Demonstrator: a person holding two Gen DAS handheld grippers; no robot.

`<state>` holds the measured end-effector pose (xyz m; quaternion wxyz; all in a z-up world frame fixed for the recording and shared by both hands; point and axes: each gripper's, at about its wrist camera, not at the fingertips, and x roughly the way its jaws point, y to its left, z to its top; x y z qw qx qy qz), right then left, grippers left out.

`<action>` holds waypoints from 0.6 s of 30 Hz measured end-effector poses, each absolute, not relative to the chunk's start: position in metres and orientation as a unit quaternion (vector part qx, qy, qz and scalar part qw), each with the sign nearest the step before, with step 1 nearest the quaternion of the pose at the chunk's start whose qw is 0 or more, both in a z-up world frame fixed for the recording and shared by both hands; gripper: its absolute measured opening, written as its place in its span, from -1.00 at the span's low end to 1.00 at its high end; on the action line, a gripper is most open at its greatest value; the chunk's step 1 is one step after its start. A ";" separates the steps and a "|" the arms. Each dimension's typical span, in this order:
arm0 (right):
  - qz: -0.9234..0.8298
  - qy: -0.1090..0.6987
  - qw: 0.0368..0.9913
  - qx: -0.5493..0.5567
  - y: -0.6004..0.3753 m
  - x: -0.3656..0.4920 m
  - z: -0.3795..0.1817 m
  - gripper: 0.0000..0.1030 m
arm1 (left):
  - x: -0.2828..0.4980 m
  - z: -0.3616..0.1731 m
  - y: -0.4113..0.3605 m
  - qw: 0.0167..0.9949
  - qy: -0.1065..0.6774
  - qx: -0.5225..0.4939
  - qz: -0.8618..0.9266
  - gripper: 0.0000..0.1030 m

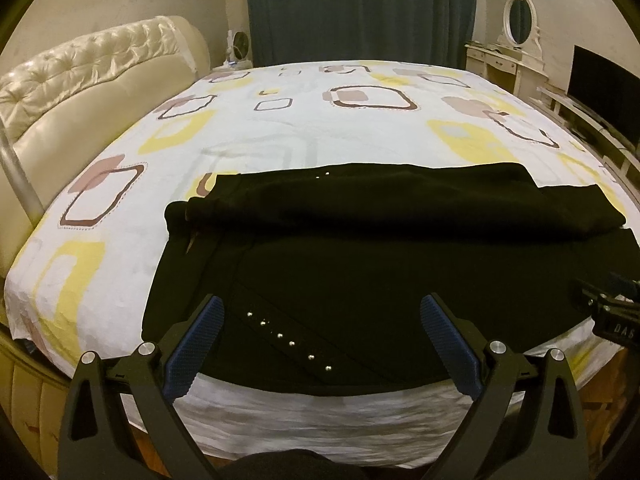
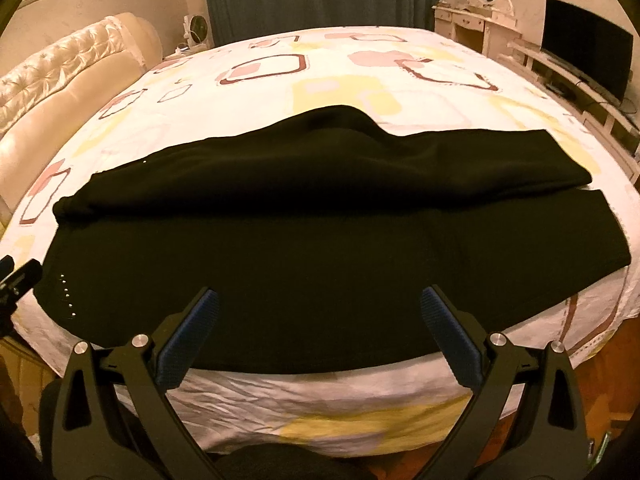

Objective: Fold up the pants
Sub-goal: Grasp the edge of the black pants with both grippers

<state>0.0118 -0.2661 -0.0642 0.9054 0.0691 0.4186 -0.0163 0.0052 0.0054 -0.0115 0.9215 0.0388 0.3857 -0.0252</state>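
Black pants (image 1: 360,248) lie across the near edge of the bed, waist end to the left with a row of silver studs (image 1: 286,340), legs stretching right. One leg is folded over the other along the far side. My left gripper (image 1: 320,308) is open and empty, hovering over the waist part near the bed's front edge. My right gripper (image 2: 320,300) is open and empty over the middle of the pants (image 2: 320,220). The right gripper also shows at the right edge of the left wrist view (image 1: 612,308).
The bed (image 1: 280,132) has a white sheet with yellow and brown squares. A cream tufted headboard (image 1: 88,72) is at left. Dark curtains (image 1: 360,8) hang behind. A dresser with an oval mirror (image 1: 520,20) and a TV (image 1: 604,92) stand at right.
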 end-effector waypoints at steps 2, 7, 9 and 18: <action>-0.003 0.421 0.904 0.078 -0.267 0.014 -0.063 0.96 | 0.006 -0.012 0.005 0.917 0.396 0.033 -0.039 0.91; 0.067 0.420 0.901 0.089 -0.271 0.028 -0.055 0.96 | 0.014 -0.013 0.009 0.901 0.427 0.018 -0.074 0.91; 0.106 0.416 0.898 0.092 -0.275 0.041 -0.047 0.96 | 0.019 -0.009 0.014 0.899 0.428 0.014 -0.088 0.91; 0.221 0.408 0.883 0.067 -0.292 0.161 -0.002 0.96 | 0.120 0.015 0.123 0.889 0.433 -0.011 -0.150 0.91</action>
